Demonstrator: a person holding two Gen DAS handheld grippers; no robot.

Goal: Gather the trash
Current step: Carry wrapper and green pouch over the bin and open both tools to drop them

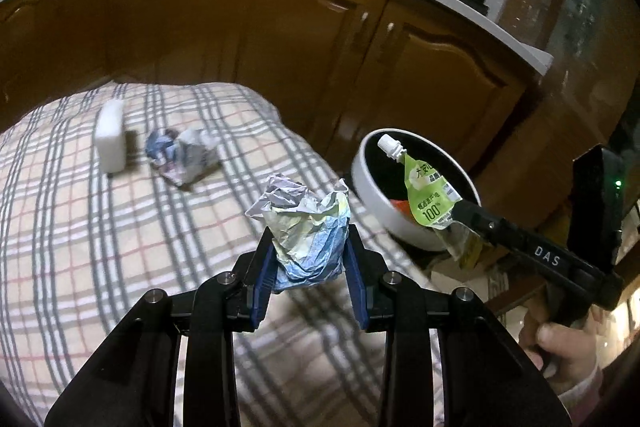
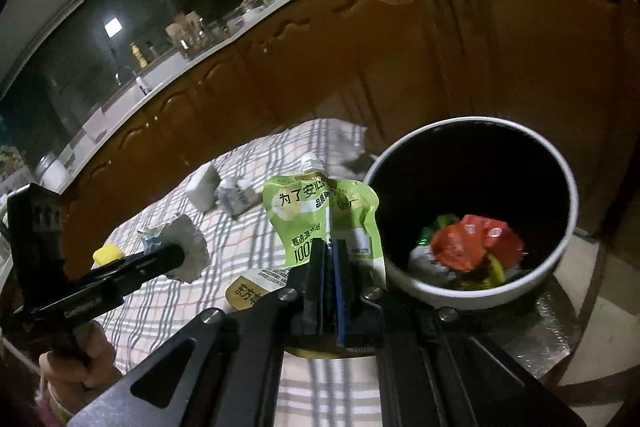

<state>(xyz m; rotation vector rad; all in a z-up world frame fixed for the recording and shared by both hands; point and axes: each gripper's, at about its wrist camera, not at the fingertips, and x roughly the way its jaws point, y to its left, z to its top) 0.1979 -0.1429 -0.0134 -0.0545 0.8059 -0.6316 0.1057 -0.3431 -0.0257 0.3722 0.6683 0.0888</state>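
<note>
My left gripper (image 1: 310, 247) is shut on a crumpled white and blue paper ball (image 1: 306, 227), held above the plaid tablecloth (image 1: 100, 247). The same ball (image 2: 188, 247) shows in the right wrist view at the tip of the left gripper (image 2: 176, 257). My right gripper (image 2: 329, 247) is shut on a green spouted drink pouch (image 2: 320, 215), just left of the white trash bin (image 2: 472, 291). In the left wrist view the pouch (image 1: 426, 187) hangs in front of the bin (image 1: 384, 203), pinched by the right gripper (image 1: 460, 211). Red and green wrappers (image 2: 472, 243) lie inside the bin.
A white block (image 1: 110, 137) and another crumpled wrapper (image 1: 180, 157) lie on the far part of the cloth. A yellow-labelled packet (image 2: 256, 287) lies under my right gripper. Brown cabinet doors (image 1: 280, 47) stand behind the table. A hand (image 1: 564, 355) holds the right gripper's handle.
</note>
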